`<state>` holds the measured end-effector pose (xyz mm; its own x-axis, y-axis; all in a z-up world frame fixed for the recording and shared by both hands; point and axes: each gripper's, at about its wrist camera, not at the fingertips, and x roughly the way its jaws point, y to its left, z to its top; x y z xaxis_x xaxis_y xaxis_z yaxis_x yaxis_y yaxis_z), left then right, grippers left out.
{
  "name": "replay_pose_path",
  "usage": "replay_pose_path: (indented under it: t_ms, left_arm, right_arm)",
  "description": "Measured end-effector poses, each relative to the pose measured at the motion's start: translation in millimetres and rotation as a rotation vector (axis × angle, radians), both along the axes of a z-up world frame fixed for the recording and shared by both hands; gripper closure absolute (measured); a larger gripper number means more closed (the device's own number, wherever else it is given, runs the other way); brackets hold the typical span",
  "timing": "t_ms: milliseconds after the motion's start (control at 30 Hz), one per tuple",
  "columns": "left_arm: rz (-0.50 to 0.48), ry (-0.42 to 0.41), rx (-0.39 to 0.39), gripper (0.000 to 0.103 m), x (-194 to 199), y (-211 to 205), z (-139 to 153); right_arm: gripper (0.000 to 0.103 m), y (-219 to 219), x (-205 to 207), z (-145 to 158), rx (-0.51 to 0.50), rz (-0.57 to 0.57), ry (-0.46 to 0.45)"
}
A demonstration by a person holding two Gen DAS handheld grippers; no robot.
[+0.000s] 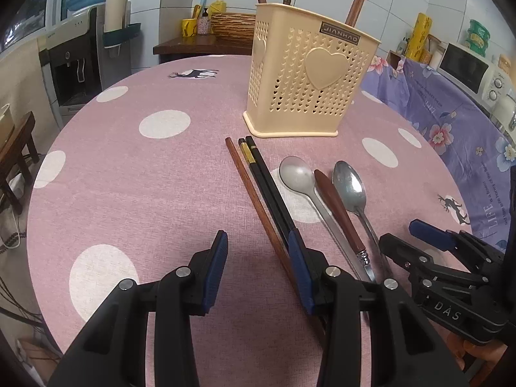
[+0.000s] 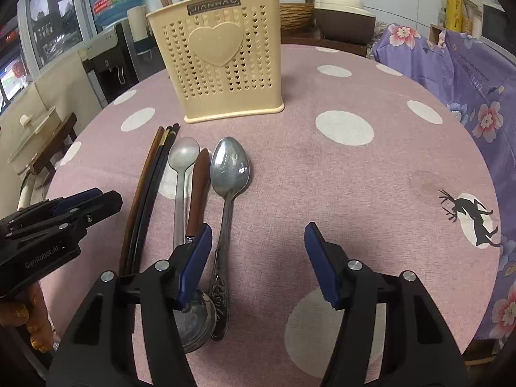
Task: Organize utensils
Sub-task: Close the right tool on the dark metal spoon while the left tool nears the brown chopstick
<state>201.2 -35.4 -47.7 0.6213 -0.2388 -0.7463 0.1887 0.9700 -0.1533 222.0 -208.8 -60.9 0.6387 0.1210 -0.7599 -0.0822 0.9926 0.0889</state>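
Observation:
A cream perforated utensil holder (image 1: 306, 74) (image 2: 222, 58) stands on the pink dotted table with brown chopsticks (image 1: 354, 8) in it. In front of it lie a brown chopstick (image 1: 254, 196), two black chopsticks (image 1: 267, 187) (image 2: 151, 187), a plain spoon (image 1: 296, 172) (image 2: 182, 158), a brown-handled utensil (image 1: 335, 206) (image 2: 198, 187) and an ornate spoon (image 1: 350, 187) (image 2: 229, 167). My left gripper (image 1: 258, 254) is open and empty, just left of the chopsticks. My right gripper (image 2: 258, 245) is open and empty, right of the ornate spoon's handle; it also shows in the left wrist view (image 1: 419, 235).
The table (image 1: 145, 177) is round with a pink white-dotted cloth. A purple floral cloth (image 2: 467, 80) covers furniture to the right. A water dispenser (image 1: 74, 61) stands beyond the left edge. A microwave (image 1: 474, 67) is at the far right.

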Motion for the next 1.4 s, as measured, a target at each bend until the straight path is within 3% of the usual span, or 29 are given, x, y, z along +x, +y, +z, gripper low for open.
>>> replay_pose_path:
  t_ms: [367,600,967,1133,1400]
  left_arm:
    - [-0.003,0.02,0.018,0.063,4,-4,-5]
    - [0.008,0.016,0.022,0.063,12,-8,-6]
    - [0.046,0.026,0.06,0.066,27,-11,-9]
    - [0.04,0.01,0.098,0.072,31,-13,-10]
    - [0.068,0.044,0.022,0.074,28,20,-7]
  right_arm:
    - [0.058,4,13,-5,-0.084,-0.011,0.029]
    - [0.058,-17,14,-5,-0.077,-0.061,0.027]
    - [0.058,-15,11,-5,-0.039,-0.06,0.011]
    - [0.058,-13,8,-4,-0.042,-0.061,0.007]
    - [0.056,-16,11,2,-0.022,-0.033,-0.006]
